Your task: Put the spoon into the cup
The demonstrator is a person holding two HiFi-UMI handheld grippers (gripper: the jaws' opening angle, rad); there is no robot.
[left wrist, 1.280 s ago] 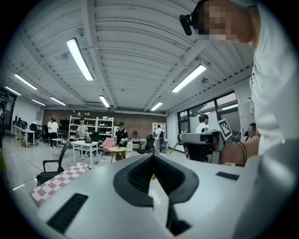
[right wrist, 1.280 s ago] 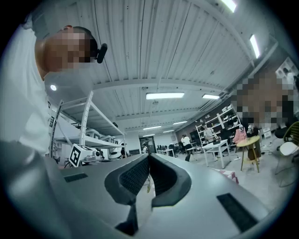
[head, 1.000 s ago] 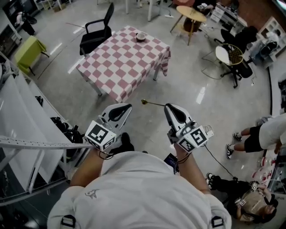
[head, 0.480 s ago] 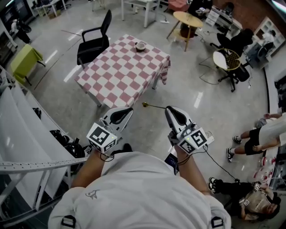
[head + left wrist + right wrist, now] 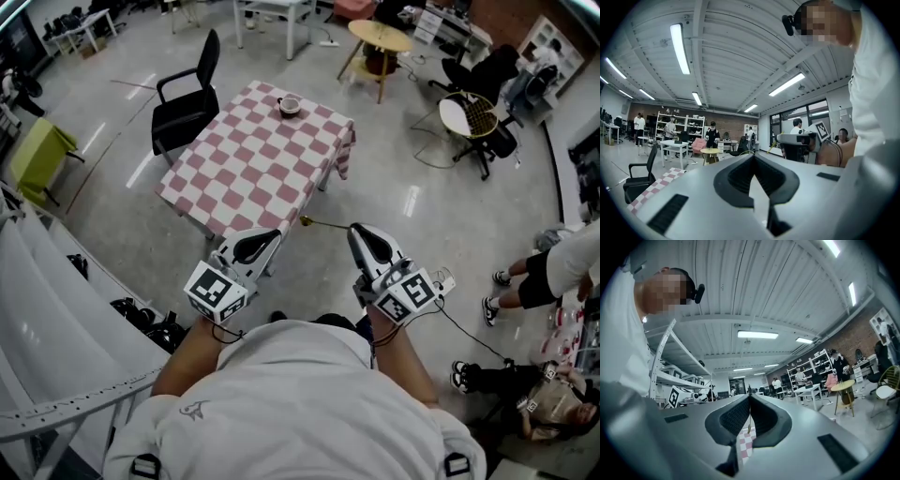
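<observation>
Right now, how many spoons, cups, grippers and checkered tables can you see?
Spoons: 1, the spoon pinched in the right gripper
Cups: 1, the cup on the checkered table
Grippers: 2, the right gripper and the left gripper
Checkered tables: 1
Total: 5

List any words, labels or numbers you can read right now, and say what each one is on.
No word or number can be read in any view.
Left marker, on the left gripper cube: black-and-white square pattern, no letters.
Right marker, on the right gripper cube: same kind of pattern, no letters.
Emblem on the person's shirt: too small to read.
Shelves at the back wall: too small and blurred.
</observation>
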